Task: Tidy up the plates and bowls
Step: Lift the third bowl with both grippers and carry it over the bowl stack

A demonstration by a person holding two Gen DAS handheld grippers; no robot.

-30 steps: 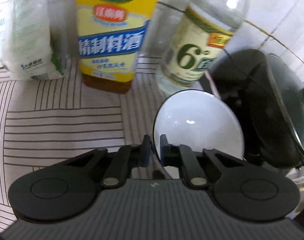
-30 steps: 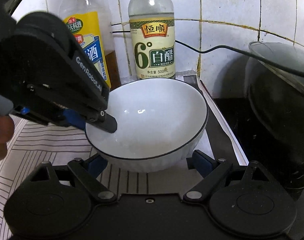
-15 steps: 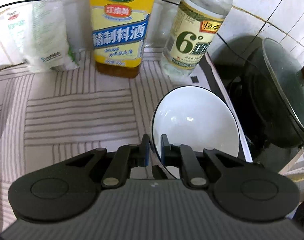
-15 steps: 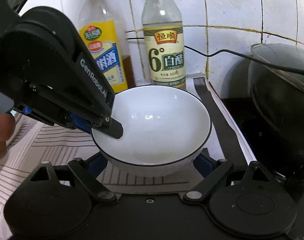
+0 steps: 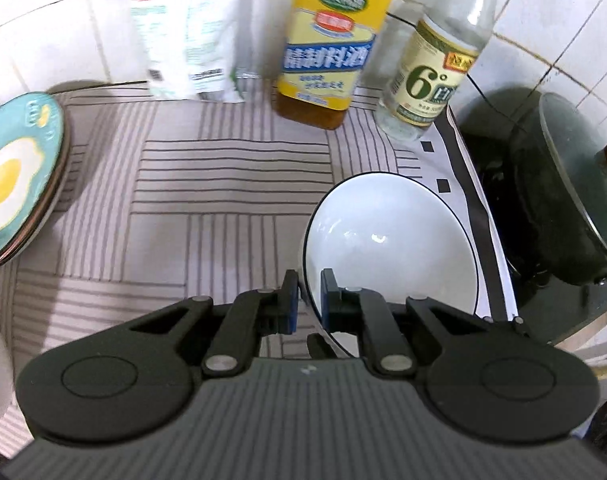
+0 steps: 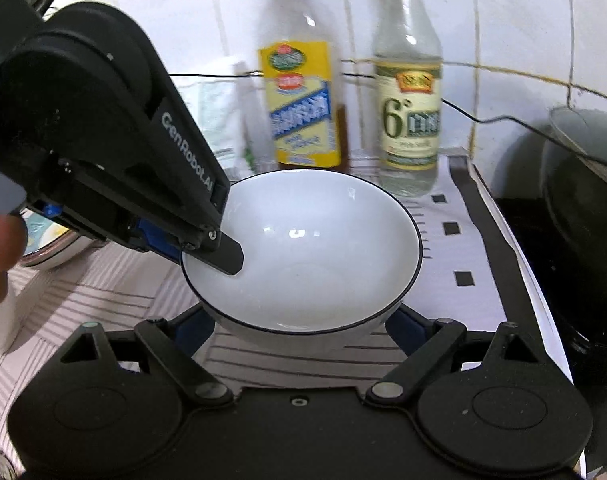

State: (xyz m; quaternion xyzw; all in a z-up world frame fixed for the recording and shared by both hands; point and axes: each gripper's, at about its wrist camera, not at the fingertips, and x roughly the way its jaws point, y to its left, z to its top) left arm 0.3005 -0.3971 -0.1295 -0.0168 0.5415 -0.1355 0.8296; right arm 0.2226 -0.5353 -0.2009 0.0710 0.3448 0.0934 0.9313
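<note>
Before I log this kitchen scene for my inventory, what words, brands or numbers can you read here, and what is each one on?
"GenRobot.AI": side of the left gripper.
"6°": cream label of the clear bottle; its other characters are too blurred to read.
"精制料酒": blue band on the yellow-label bottle; its smaller print is blurred.
White packet: print too small to read.
White bowl: no text.

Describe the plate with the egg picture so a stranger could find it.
Start at the striped cloth covering the counter, below the tiled wall. At its left edge lies the teal plate, on a brown-rimmed one. Only it shows a fried egg; the white bowl is plain.
</note>
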